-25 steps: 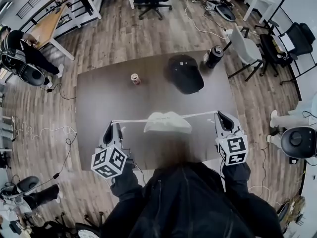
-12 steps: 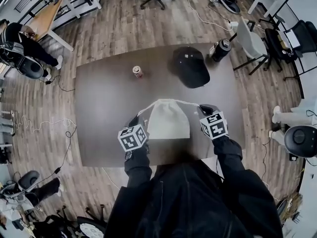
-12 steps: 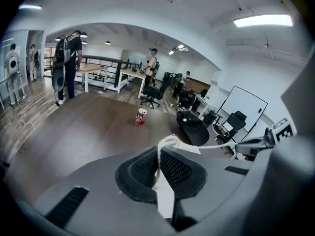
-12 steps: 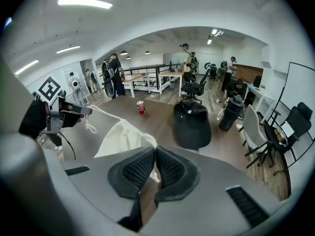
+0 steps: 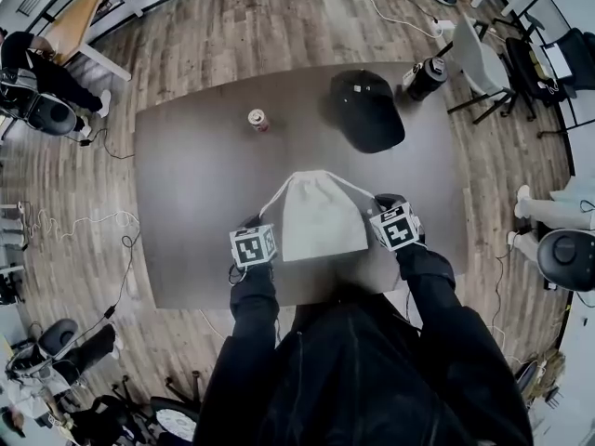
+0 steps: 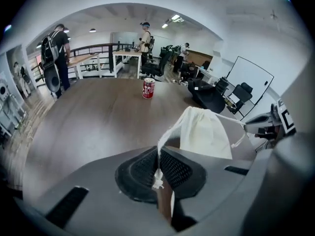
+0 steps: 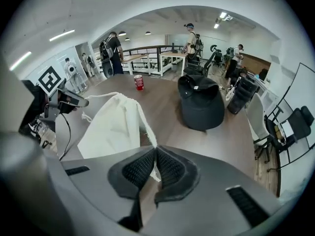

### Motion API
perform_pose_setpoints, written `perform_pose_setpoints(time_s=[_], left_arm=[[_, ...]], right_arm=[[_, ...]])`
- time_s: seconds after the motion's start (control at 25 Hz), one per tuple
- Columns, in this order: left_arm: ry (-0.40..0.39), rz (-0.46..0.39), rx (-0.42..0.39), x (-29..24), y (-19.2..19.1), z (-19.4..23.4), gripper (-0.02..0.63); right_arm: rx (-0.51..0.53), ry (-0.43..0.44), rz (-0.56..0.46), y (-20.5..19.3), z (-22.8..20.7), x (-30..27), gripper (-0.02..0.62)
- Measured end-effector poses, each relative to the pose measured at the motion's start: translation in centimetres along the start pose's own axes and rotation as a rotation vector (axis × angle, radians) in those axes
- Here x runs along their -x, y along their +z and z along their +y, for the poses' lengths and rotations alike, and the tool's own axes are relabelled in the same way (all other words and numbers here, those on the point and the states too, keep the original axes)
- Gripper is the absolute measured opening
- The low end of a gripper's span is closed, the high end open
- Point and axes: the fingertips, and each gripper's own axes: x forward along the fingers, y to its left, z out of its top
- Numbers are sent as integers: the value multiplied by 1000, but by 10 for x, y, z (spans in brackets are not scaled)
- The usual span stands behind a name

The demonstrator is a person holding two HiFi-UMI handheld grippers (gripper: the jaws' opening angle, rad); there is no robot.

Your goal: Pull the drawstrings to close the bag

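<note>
Resting the bag near the table's six o'clock edge, neck cinched toward twelve. Pinching a drawstring at eight in the left gripper, another at four in the right gripper. Closing seemingly done; next, likely releasing both.

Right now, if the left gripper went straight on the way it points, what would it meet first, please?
Most likely the table top, just beside the cloth bag: the left gripper, shut on the drawstring, points steeply down at it. The bag is close, so depth leaves some doubt.
</note>
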Motion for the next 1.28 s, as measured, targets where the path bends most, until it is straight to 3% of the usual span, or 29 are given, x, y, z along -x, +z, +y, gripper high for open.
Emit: perform_pose_setpoints(time_s=[0.24, 0.56, 0.6, 0.64, 0.68, 0.8, 0.92, 1.16, 1.28], left_arm=[[29, 59, -59, -31, 2, 24, 37], [-5, 121, -73, -57, -20, 23, 38], [-15, 124, -69, -56, -22, 23, 60], [-25, 125, -63, -55, -24, 22, 156], [-35, 122, -55, -52, -25, 21, 195], [-49, 88, -16, -40, -20, 22, 207], [-53, 37, 2, -26, -9, 20, 207], [-72, -71, 1, 12, 13, -6, 207], [-99, -152, -8, 35, 30, -32, 201]], right_arm=[[32, 9, 58, -6, -19, -28, 32], [27, 34, 124, -28, 3, -60, 34], [18, 40, 120, -30, 5, -60, 44], [9, 47, 112, -30, 6, -58, 87], [1, 54, 97, -29, 6, -56, 135], [-30, 61, 37, -21, 4, -43, 194], [-71, 53, -18, -5, 5, -25, 204], [-86, 48, -163, 32, 23, 16, 202], [-67, 41, -258, 57, 40, 41, 160]])
